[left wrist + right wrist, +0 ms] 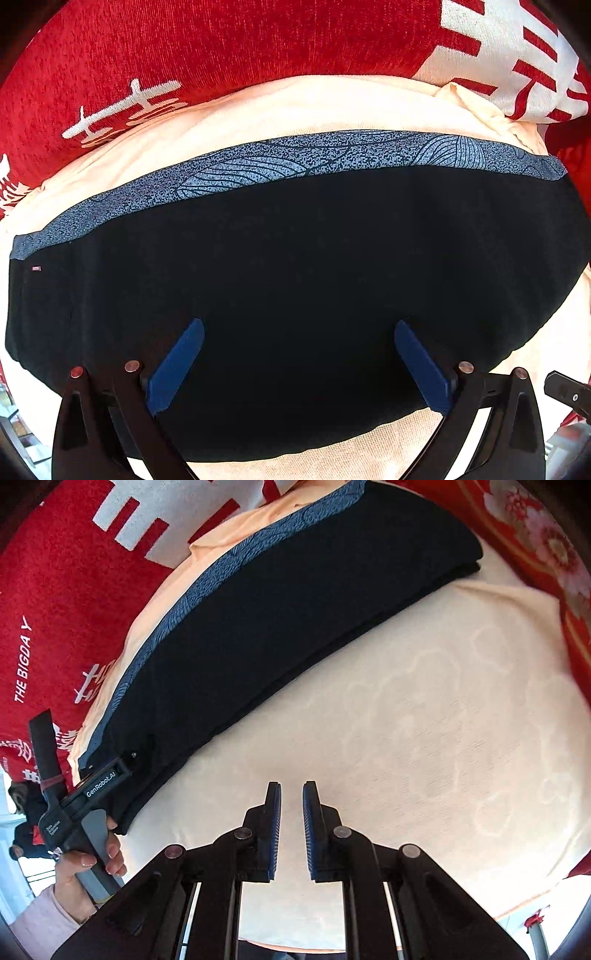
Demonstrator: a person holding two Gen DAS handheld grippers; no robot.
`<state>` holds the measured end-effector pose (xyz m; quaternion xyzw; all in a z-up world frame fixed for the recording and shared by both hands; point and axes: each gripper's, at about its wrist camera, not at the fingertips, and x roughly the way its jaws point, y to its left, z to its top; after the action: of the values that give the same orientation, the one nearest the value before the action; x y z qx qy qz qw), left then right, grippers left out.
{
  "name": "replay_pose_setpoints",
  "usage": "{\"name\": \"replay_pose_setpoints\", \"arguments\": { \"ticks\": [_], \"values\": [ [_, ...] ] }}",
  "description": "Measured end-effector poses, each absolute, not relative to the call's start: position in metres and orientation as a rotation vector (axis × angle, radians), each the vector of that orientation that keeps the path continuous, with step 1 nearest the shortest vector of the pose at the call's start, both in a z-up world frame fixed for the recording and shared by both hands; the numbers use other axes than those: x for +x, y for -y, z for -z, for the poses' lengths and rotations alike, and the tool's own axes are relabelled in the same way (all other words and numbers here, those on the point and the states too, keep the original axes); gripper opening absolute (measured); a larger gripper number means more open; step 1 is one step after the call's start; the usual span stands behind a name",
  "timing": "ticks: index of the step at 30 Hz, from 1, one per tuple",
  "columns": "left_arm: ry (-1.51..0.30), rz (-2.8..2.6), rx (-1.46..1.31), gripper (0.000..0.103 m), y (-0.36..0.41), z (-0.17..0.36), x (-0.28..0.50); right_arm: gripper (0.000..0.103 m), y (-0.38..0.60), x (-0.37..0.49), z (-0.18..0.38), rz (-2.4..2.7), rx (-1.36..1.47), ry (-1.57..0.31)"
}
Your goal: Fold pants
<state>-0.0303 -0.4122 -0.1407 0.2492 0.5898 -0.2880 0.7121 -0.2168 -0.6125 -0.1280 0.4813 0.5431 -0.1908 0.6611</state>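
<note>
Black pants point(295, 295) fill left view; right tongs point(291, 794) over cream cloth point(424, 738)

A cream cloth point(424, 709) with a faint woven pattern covers the surface. Beyond it lies a red blanket point(221, 40) with white lettering, and a red floral-patterned fabric point(546, 550) sits at the far right

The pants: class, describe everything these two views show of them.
The pants are dark navy, nearly black, of matte knit-looking cloth, with a speckled blue leaf-patterned waistband along the far edge and a tiny tag near one corner. They lie flat, folded into stacked layers, on a cream cloth. The open left gripper hovers over them; contact is unclear.
</note>
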Motion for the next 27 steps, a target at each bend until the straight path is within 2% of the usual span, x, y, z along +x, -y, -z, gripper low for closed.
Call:
{"name": "replay_pose_setpoints", "arguments": {
  "ticks": [4, 8, 10, 19, 27],
  "values": [
    [-1.309, 0.631, 0.549, 0.103, 0.404, 0.142, -0.034, 0.042, 0.611, -0.21, 0.131, 0.414, 1.102, -1.212],
    [-1.315, 0.627, 0.547, 0.103, 0.402, 0.144, -0.031, 0.046, 0.611, -0.207, 0.132, 0.389, 1.122, -1.199],
    [-1.318, 0.626, 0.548, 0.103, 0.403, 0.145, -0.029, 0.057, 0.611, -0.206, 0.133, 0.381, 1.132, -1.197],
    [-1.351, 0.617, 0.556, 0.103, 0.413, 0.156, -0.004, 0.058, 0.611, -0.211, 0.139, 0.347, 1.189, -1.173],
    [-1.271, 0.676, 0.535, 0.103, 0.443, 0.129, -0.015, 0.058, 0.637, -0.214, 0.136, 0.368, 1.213, -1.067]
  ]
}}
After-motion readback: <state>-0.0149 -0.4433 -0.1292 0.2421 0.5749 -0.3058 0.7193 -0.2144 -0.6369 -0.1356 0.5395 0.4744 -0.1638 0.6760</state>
